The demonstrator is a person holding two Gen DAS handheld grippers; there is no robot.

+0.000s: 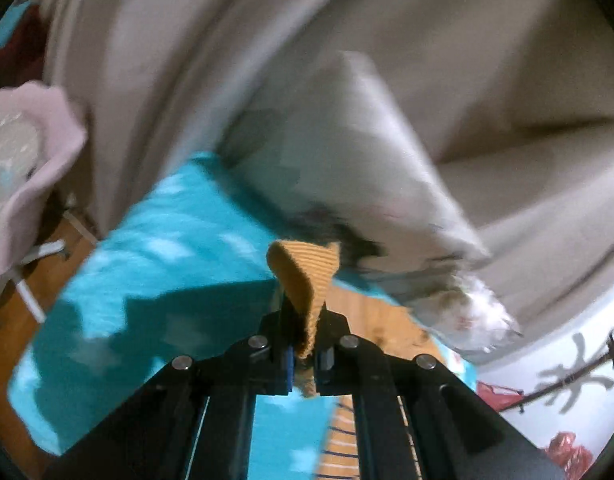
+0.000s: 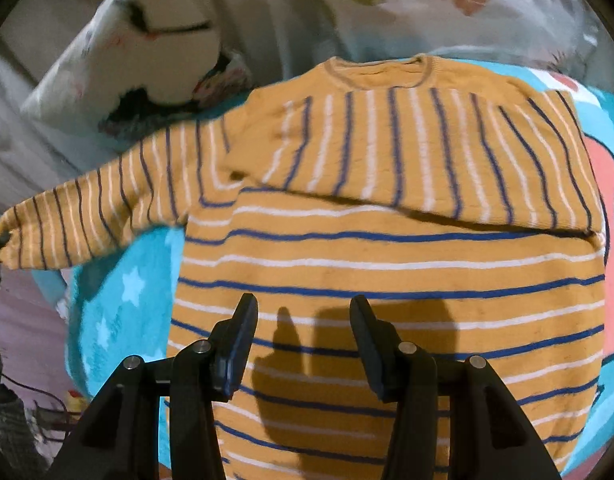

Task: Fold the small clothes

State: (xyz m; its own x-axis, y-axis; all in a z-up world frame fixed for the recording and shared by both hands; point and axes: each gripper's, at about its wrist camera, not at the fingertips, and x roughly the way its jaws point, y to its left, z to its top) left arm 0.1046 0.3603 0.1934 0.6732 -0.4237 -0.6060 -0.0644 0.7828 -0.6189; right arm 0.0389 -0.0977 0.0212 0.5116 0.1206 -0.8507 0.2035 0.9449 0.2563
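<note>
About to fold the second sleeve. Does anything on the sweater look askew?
Nothing damaged. One sleeve lies folded across the sweater chest; the other sleeve sticks out sideways, its cuff pinched in the left gripper. The right gripper is open.

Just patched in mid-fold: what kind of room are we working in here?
Most likely a bedroom, working on a bed. The striped sweater lies on a turquoise star-print blanket, a floral pillow sits behind it, and wooden floor shows past the blanket's edge.
</note>
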